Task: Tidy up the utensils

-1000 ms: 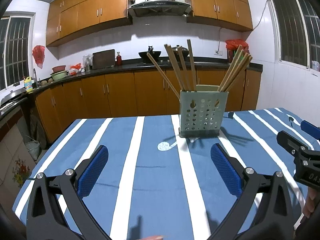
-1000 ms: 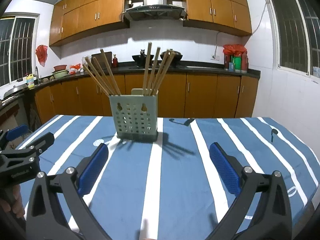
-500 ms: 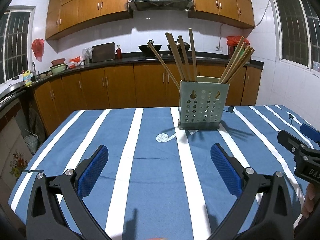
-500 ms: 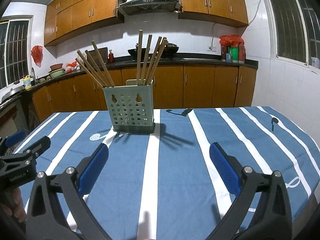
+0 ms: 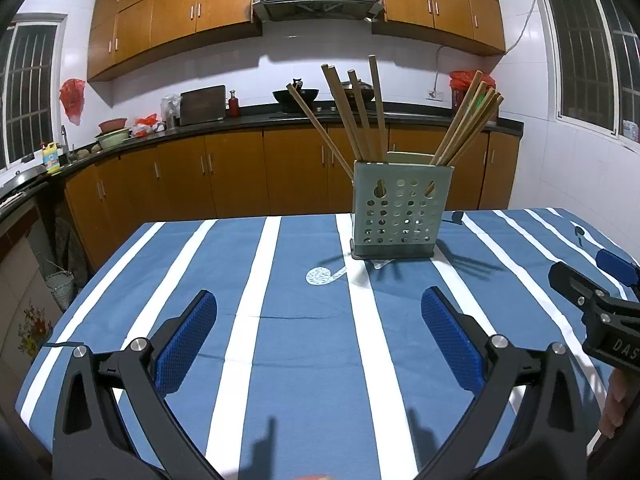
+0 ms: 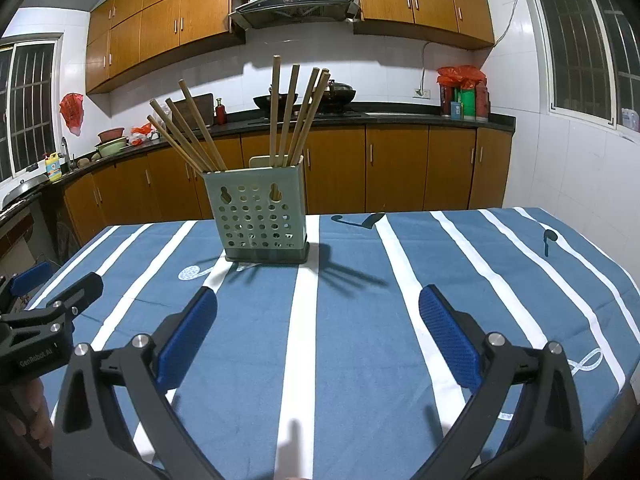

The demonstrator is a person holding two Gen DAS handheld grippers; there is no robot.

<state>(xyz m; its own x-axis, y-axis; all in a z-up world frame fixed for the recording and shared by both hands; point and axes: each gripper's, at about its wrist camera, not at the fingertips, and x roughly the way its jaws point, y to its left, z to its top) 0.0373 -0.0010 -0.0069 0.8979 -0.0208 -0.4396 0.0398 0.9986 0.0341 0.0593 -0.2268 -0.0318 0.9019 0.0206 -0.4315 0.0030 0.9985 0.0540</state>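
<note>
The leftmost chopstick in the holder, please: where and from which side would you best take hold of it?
Probably grip the leftmost chopstick on its bare upper shaft, coming from the left with the open left tool: it leans out alone, away from the bunch, above the holder.

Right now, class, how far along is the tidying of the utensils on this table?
Done, it seems: the chopsticks stand in two bunches inside the holder on the tablecloth. In hand: nothing; the left gripper and right gripper are both open and short of the holder. Left: no loose utensils show, so little or nothing.
</note>
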